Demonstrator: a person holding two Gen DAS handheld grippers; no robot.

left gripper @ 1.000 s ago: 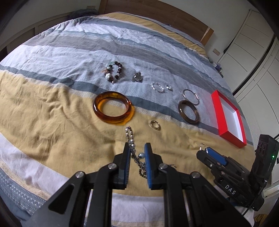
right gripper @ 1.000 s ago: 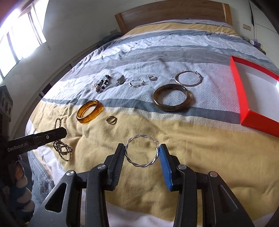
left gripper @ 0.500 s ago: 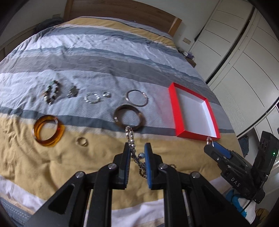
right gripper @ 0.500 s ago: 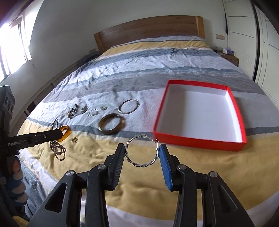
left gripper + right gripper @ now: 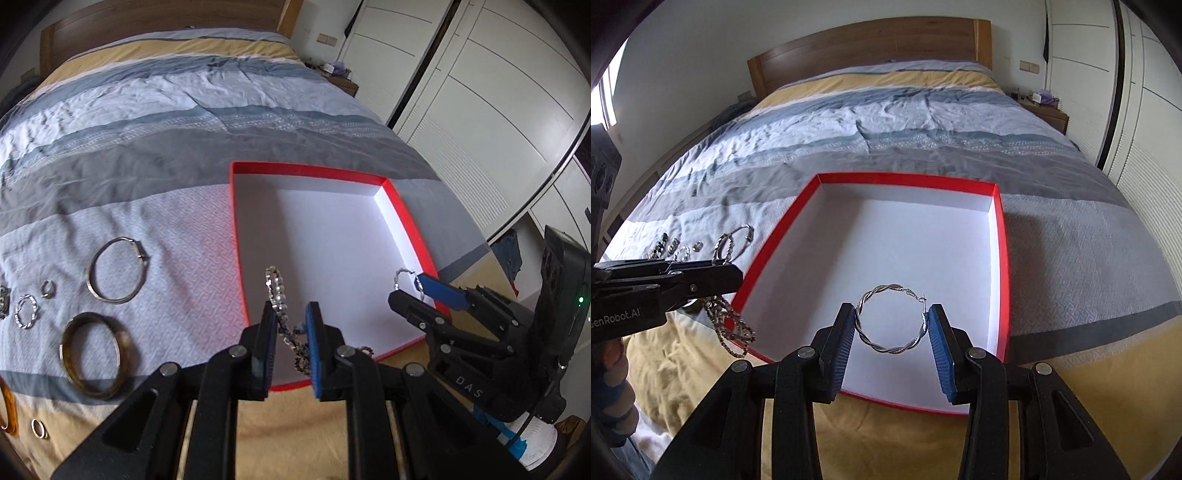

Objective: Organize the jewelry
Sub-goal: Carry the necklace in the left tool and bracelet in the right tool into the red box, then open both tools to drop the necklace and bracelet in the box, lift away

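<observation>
Chain [image 5: 282, 325] pinched in left hand-held gripper [image 5: 290, 325], hoop [image 5: 892, 319] clamped in right hand-held gripper [image 5: 891, 325], both over box [image 5: 999, 258] ahead.

A bed [image 5: 923, 122] is being covered by a duvet [image 5: 147, 155] striped in grey, pale blue, white and mustard yellow. A wooden headboard [image 5: 871, 48] is being shown at its far end against a white wall. White wardrobe doors [image 5: 480, 110] are being seen to the right, and a small wooden bedside table [image 5: 1047, 114] is being crowded by small items.
</observation>
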